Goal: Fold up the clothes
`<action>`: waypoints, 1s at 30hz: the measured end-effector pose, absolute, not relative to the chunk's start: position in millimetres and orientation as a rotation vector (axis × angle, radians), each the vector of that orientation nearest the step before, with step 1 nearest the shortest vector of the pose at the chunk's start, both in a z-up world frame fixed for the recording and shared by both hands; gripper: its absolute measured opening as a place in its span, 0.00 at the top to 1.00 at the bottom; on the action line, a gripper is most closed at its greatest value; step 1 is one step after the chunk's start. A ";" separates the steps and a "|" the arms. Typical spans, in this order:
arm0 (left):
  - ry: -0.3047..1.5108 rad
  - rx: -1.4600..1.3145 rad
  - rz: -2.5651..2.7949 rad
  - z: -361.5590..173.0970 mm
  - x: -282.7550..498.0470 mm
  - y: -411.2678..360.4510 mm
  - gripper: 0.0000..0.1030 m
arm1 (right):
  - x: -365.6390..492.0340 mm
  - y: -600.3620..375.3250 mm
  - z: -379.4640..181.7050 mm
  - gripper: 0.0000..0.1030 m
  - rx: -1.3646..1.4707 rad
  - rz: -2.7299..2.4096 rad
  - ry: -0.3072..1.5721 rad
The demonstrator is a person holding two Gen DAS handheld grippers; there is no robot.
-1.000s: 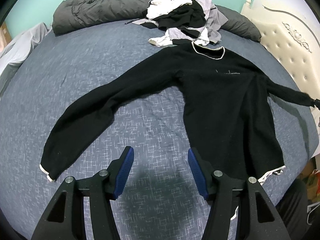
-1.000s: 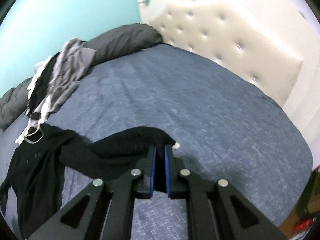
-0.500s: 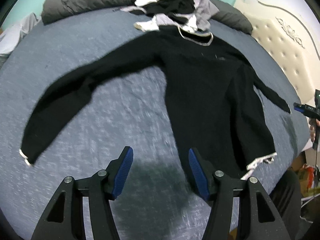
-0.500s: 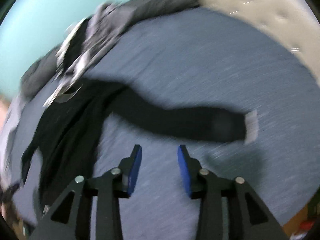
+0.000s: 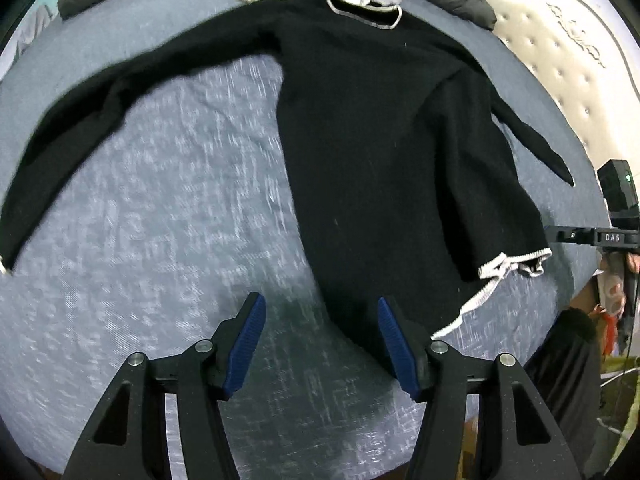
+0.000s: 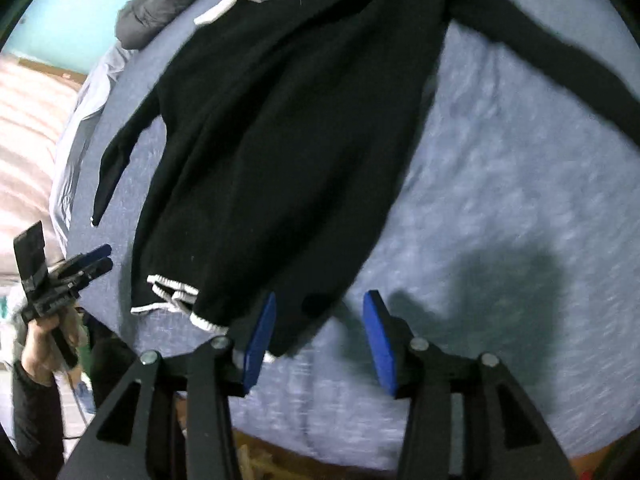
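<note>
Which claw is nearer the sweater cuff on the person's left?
Left. The left claw is on the cuff's side of the sweater body; the right claw is across it, by the far hem corner.

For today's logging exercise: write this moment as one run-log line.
task: fold clothes | black sweater spread on blue bed | left gripper open | right gripper open | hem near both, ungrasped

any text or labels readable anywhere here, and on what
"DA5" (last character unclear): small white label on the black bar of the right gripper, at the right edge of the left wrist view.
Black sweater: a tiny pale mark on the chest, too small to read.
Nothing else readable; the right wrist view is blurred.
</note>
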State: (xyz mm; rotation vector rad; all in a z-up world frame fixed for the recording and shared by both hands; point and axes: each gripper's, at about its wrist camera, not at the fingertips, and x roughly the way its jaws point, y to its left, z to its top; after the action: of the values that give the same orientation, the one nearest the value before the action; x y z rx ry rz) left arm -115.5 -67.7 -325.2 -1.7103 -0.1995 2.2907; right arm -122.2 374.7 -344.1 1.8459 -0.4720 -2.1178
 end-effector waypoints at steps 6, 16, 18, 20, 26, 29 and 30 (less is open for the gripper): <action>-0.275 -1.764 2.227 -348.4 -106.8 -56.6 0.40 | -117.5 356.2 -363.2 0.54 1.890 -2.052 -0.507; -0.328 -1.734 2.204 -360.9 -103.8 -40.0 0.84 | -112.5 353.6 -371.3 0.78 1.860 -2.066 -0.544; -0.312 -1.707 2.219 -355.5 -101.7 -39.4 0.90 | -111.5 351.4 -367.7 0.90 1.838 -2.085 -0.517; -0.300 -1.678 2.234 -349.1 -99.4 -39.4 0.93 | -110.4 353.7 -361.4 0.93 1.817 -2.092 -0.499; -0.263 -1.606 2.281 -321.1 -91.6 -47.9 0.94 | -105.9 373.9 -335.8 0.96 1.763 -2.144 -0.427; -0.244 -1.588 2.293 -308.4 -91.3 -55.0 0.94 | -101.8 390.6 -321.4 0.96 1.744 -2.188 -0.399; -0.238 -1.582 2.296 -304.2 -91.2 -57.4 0.94 | -100.5 396.2 -316.7 0.96 1.738 -2.203 -0.390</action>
State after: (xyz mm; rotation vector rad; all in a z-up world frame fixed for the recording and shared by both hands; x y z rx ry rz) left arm -91.2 -57.4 -304.2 -1.5821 -0.2378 2.2963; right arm -100.5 396.2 -316.7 1.7378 -0.3899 -2.2028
